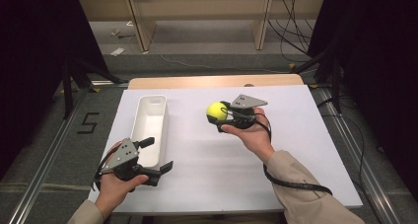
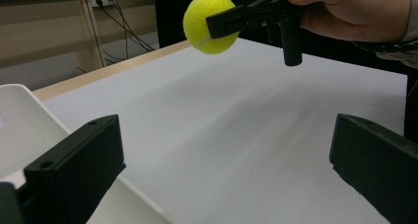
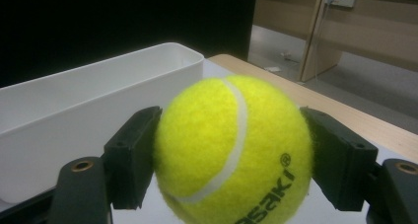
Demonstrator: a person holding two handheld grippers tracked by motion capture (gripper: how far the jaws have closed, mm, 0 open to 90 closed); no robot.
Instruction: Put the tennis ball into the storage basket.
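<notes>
The right gripper [image 1: 220,116] holds a tennis ball [image 1: 216,111] in its fingers above the table [image 1: 207,160], right of the white bin [image 1: 150,123]. The left gripper's [image 1: 160,155] fingers stand wide.

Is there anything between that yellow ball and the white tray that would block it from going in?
Nothing visible does. The right gripper holds the tennis ball above the white table, and the stretch across to the tray is bare. The tray looks empty.
</notes>
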